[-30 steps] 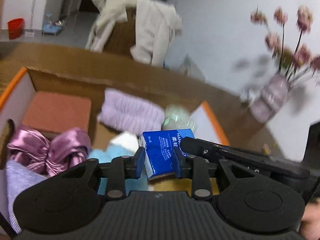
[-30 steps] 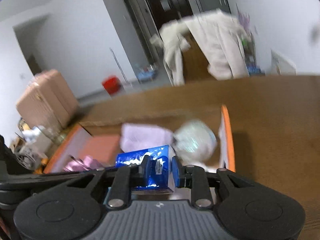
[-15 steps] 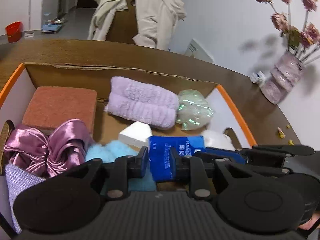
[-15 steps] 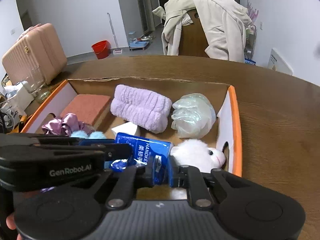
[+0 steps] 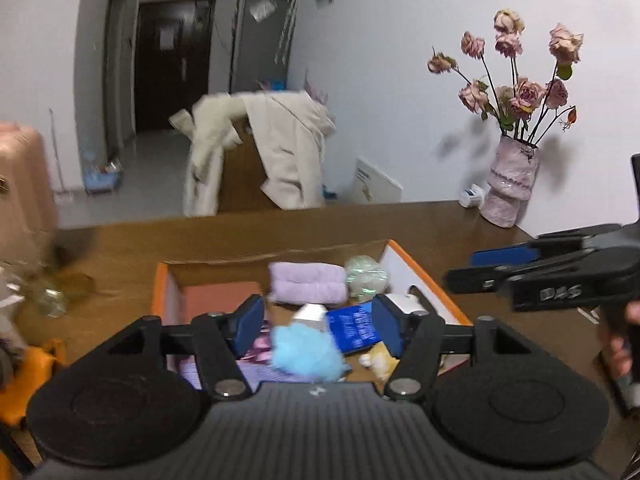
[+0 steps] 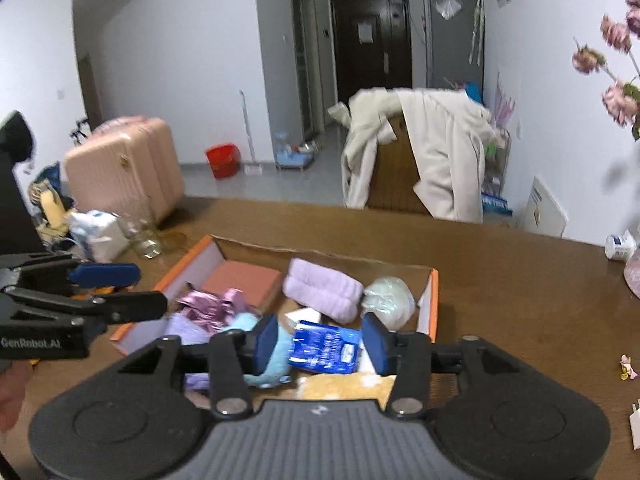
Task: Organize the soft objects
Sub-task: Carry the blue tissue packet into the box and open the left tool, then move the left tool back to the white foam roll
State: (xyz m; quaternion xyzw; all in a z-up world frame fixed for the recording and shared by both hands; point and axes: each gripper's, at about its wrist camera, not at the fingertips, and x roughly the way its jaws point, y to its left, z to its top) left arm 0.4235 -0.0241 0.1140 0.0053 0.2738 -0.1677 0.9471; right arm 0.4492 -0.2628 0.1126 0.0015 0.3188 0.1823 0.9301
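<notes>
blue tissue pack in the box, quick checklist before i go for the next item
1. Blue tissue pack lying in the box, free of both grippers: ok.
2. Left hand-held gripper just opened, nothing between its pads: ok.
3. Right hand-held gripper just opened, nothing between its pads: ok.
4. Both grippers above the box, clear of its contents: ok.
5. Purple towel and blue fluffy ball inside the box: ok.
6. Soft items left outside the box: cannot tell.
</notes>
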